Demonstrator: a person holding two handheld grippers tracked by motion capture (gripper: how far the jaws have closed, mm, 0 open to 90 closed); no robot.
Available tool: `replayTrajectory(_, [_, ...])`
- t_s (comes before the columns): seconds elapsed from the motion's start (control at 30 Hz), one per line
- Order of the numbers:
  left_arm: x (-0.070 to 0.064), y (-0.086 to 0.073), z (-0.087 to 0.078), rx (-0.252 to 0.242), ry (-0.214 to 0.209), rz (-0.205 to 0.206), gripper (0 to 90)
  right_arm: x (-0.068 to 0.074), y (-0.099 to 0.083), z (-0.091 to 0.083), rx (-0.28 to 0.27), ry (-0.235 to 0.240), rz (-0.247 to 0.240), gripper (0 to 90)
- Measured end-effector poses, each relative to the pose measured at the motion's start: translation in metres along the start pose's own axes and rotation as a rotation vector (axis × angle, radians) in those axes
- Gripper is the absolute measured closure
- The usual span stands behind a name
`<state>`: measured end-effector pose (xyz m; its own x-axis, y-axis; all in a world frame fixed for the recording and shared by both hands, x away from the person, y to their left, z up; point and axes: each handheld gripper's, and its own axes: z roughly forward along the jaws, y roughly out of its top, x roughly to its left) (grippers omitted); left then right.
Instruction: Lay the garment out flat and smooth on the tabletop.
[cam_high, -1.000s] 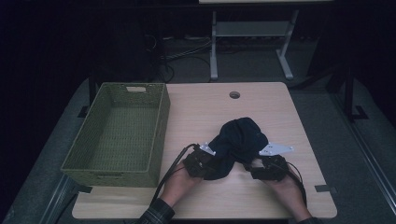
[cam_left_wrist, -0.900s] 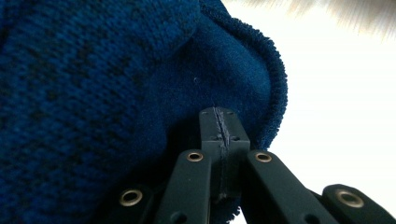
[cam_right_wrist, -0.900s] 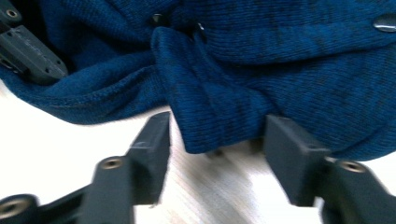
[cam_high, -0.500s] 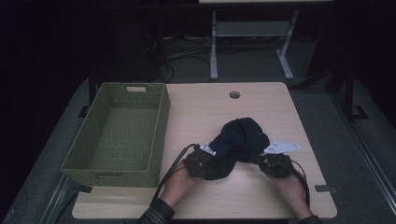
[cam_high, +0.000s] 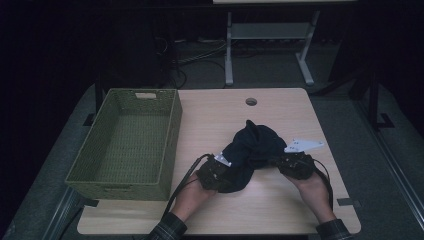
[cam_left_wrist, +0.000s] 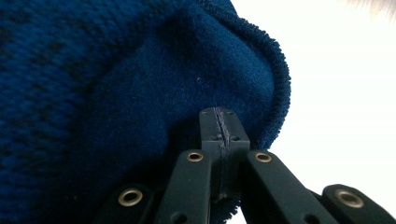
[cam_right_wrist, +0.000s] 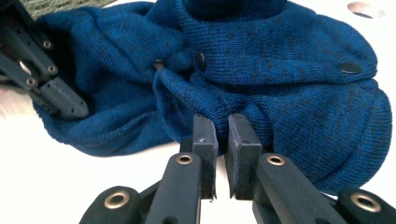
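Observation:
A dark blue knitted cardigan (cam_high: 252, 147) with dark buttons lies bunched on the wooden table (cam_high: 270, 210), right of centre. My left gripper (cam_high: 223, 166) is at its near left edge. In the left gripper view its jaws (cam_left_wrist: 219, 115) are pressed together on the cardigan's fleecy hem (cam_left_wrist: 261, 70). My right gripper (cam_high: 279, 161) is at the near right edge. In the right gripper view its jaws (cam_right_wrist: 222, 122) stand a narrow gap apart, pinching a fold of the cardigan (cam_right_wrist: 280, 70). Farther off to the left, the left gripper (cam_right_wrist: 70, 105) also grips the cloth.
A green woven basket (cam_high: 171, 140) stands empty on the left part of the table. A round cable hole (cam_high: 251, 101) sits near the far edge. A white desk frame (cam_high: 270, 35) and cables stand on the dark floor beyond.
My right gripper has moved a little forward into the cardigan's edge. The left gripper and the cardigan have hardly moved.

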<state>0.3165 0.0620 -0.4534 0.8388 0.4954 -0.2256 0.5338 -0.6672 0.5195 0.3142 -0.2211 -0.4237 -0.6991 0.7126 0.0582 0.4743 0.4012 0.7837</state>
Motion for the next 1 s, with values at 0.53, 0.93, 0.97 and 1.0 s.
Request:
replayTrajectory(0.53, [0.0, 0.001, 0.0, 0.003, -0.001, 0.002, 90.0, -0.023, 0.038, 0.003, -0.015, 0.013, 0.023, 83.2])
replayTrajectory(0.93, [0.001, 0.001, 0.0, 0.001, -0.005, -0.003, 90.0, -0.036, 0.061, 0.015, -0.03, 0.03, 0.048, 83.3])
replayTrajectory(0.97, [0.001, 0.001, 0.0, 0.002, -0.004, -0.002, 90.0, -0.036, 0.063, 0.016, -0.031, 0.027, 0.046, 83.3])
replayTrajectory(1.0, [0.001, 0.001, 0.0, 0.002, -0.004, -0.001, 90.0, -0.037, 0.065, 0.017, -0.032, 0.026, 0.043, 83.3])
